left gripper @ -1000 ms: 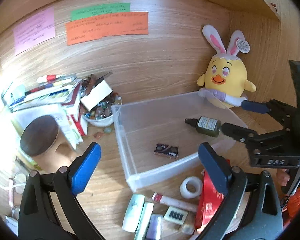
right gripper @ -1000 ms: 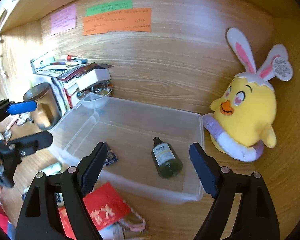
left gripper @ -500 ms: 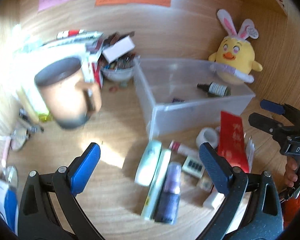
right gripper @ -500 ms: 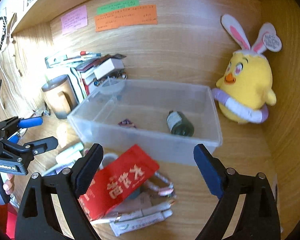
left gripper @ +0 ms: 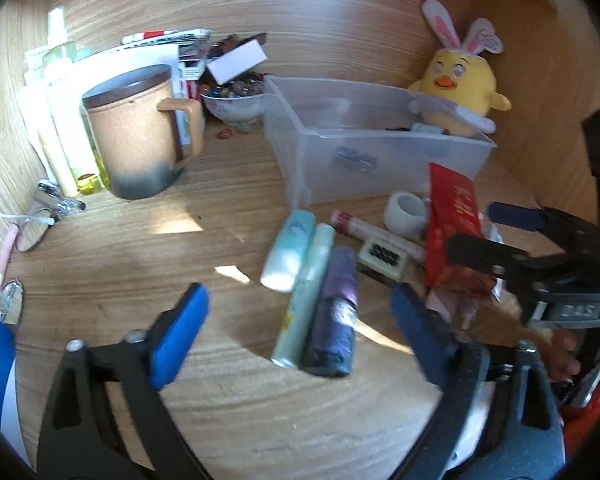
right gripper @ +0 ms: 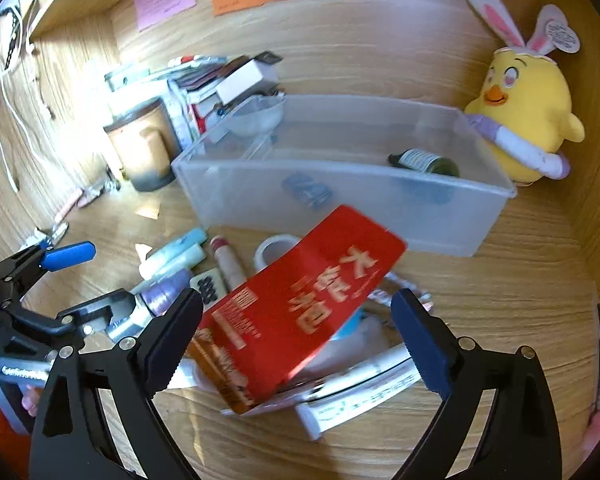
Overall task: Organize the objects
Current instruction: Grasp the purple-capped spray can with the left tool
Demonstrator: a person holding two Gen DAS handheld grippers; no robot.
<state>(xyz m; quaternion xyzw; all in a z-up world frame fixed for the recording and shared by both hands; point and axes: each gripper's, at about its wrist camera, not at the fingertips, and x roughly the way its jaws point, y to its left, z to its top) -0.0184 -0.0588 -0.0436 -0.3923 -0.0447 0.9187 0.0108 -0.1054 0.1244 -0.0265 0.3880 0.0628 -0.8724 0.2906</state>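
- One clear bin (right gripper: 440, 216) on the counter (left gripper: 228, 392) holds one dark bottle (right gripper: 424, 159).
- Three tubes (left gripper: 312, 276) and one red packet (right gripper: 300, 308) lie before it.
- Left tongs (left gripper: 296, 320), just narrowing, and right tongs (right gripper: 296, 320), just widening, gape empty.

"DAS" on the right gripper (left gripper: 516, 236) (red packet's (right gripper: 300, 304) characters blurred)

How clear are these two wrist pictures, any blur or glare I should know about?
Left wrist view: fisheye bends the wooden desk; hard sunlight washes out the white bottles at left; the purple tube and nearby items are motion-smeared. Right wrist view: the red packet and clear plastic bin look soft; glare at left.
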